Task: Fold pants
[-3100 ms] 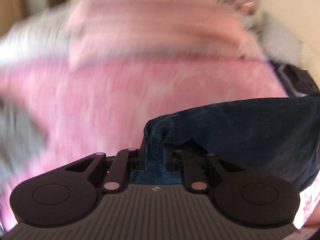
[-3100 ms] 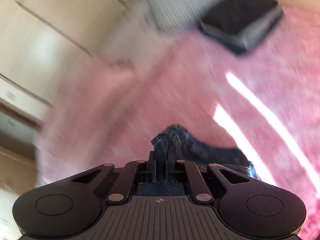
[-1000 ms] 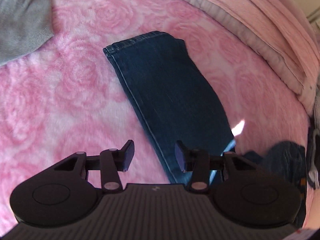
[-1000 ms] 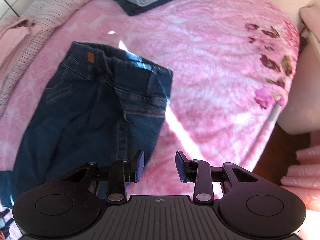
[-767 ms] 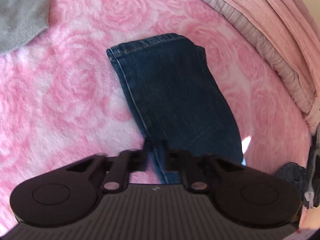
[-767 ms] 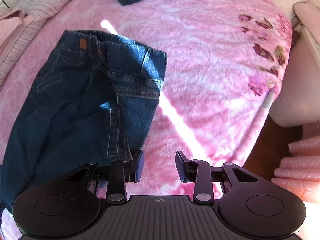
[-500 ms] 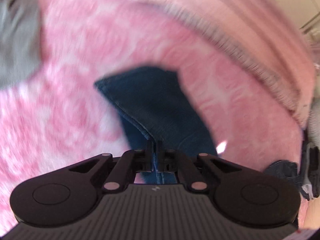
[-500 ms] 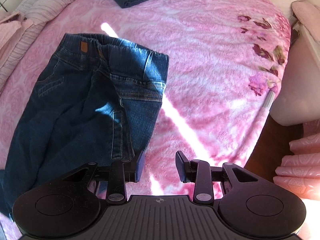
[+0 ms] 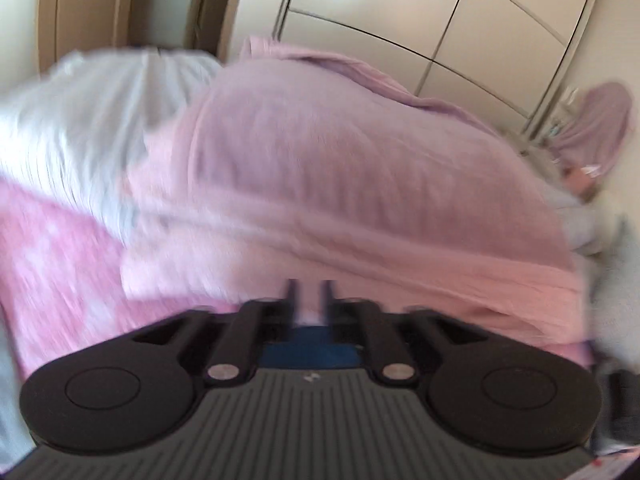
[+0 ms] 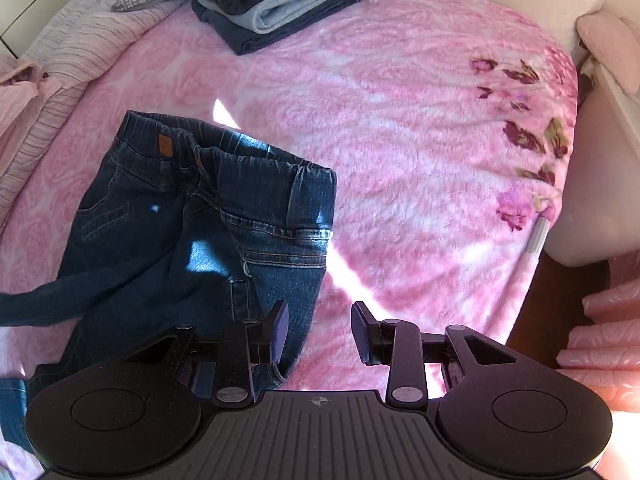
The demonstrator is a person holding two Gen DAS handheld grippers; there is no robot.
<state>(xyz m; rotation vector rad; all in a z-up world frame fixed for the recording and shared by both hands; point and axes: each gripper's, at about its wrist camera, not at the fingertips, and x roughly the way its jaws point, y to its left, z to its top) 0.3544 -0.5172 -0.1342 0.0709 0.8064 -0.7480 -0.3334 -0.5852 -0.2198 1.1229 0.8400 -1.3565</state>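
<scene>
Dark blue jeans lie on the pink blanket, waistband toward the far side, with the seat crumpled. One leg rises off the bed at the left edge. My right gripper hovers open over the jeans' near right edge and holds nothing. In the blurred left wrist view, my left gripper has its fingers close together, and a strip of blue denim shows between their bases. The rest of that leg is hidden below the gripper body.
A stack of folded dark and grey clothes sits at the far side of the bed. A striped pink cover lies at the left. A pink duvet, a white pillow and cupboard doors face the left gripper.
My left gripper shut on the jeans leg and swung up, so its view went from the bed to the duvet and cupboards. The leg now lifts in the right view. The right gripper stayed open.
</scene>
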